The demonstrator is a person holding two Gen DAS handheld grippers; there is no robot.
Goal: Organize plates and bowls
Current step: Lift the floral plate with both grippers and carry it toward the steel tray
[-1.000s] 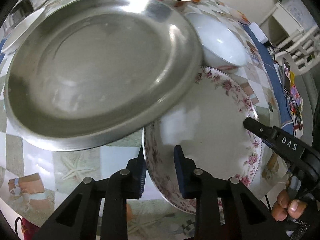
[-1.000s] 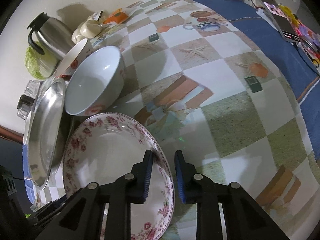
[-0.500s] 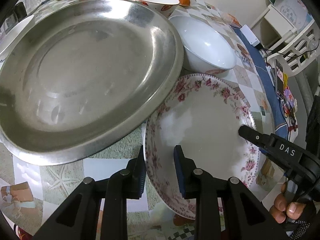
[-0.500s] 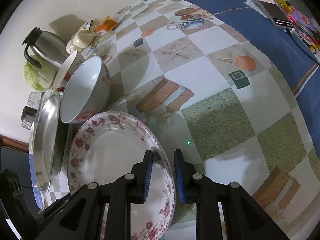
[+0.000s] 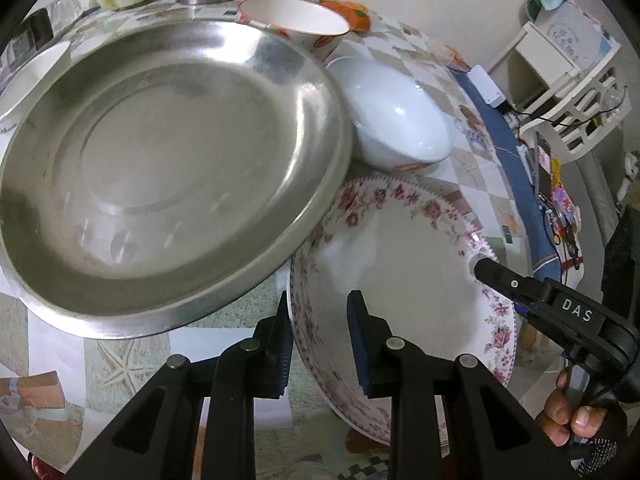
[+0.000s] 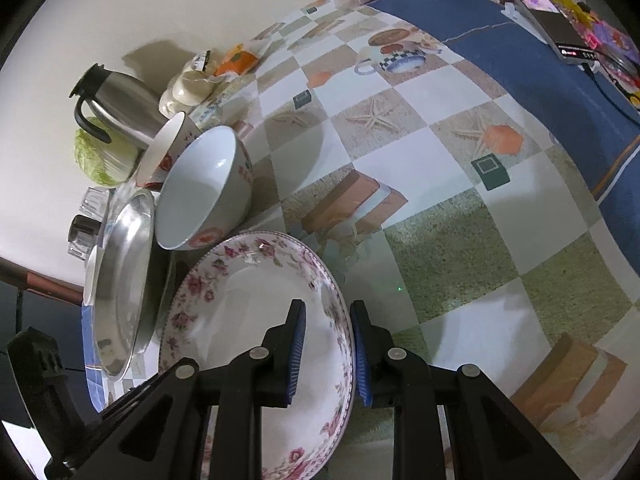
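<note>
A floral-rimmed white plate is held between both grippers, lifted and tilted above the table. My left gripper is shut on its near rim. My right gripper is shut on the opposite rim of the plate and also shows in the left wrist view. A large steel plate lies to the left, its edge over the floral plate's rim. A white bowl sits behind the floral plate, and a red-patterned bowl stands further back.
A steel jug, a cabbage and wrapped buns stand by the wall. Glass tumblers stand behind the steel plate. A white dish lies at far left. A phone lies on the blue cloth at right.
The floral plate has been lifted and drawn back from under the steel plate's edge. Both grippers kept their hold on its rims.
</note>
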